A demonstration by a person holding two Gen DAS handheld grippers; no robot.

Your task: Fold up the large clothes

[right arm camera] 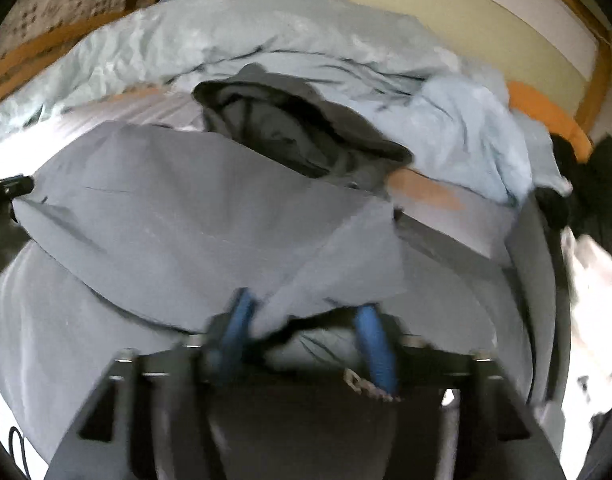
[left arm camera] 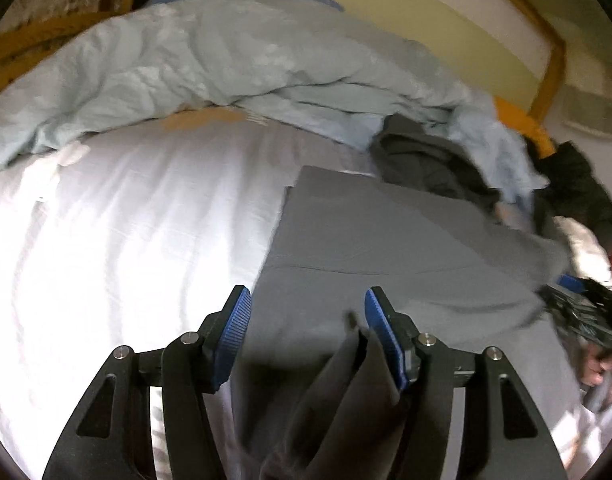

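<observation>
A large grey garment [left arm camera: 386,240] lies spread on the white bed sheet [left arm camera: 125,220], folded into a flat slab with a straight edge toward ten o'clock. Toward six o'clock in the left wrist view, a darker grey fold [left arm camera: 346,392] of it stands up in ridges. In the right wrist view, its near flap [right arm camera: 225,220] is lifted and blurred, drooping at six o'clock.

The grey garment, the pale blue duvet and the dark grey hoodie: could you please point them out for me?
grey garment [left arm camera: 406,236]: left wrist view, its flat folded panel.
pale blue duvet [left arm camera: 209,60]: left wrist view, its crumpled middle.
dark grey hoodie [right arm camera: 306,128]: right wrist view, its bunched top.
</observation>
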